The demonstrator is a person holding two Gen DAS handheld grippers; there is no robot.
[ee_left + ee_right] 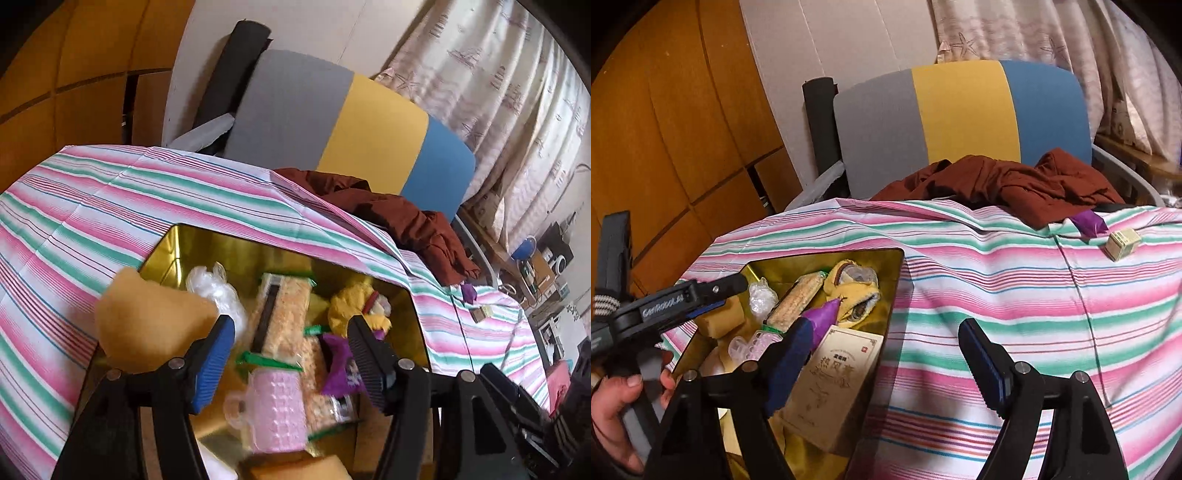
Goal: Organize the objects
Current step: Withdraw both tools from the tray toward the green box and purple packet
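Filling gold tin (897,258) nearly done. Left gripper (291,354), right gripper (882,354) both agape, empty. Next: fetch small cube (1123,243) and purple wrapper (1089,221) off striped cloth (997,277).

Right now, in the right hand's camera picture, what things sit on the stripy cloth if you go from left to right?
Gold tin full of bits → brown crumpled cloth at the back → purple wrapper → small tan box.

Pink cup (275,410) motion-blurred, box (827,387) part-hidden.
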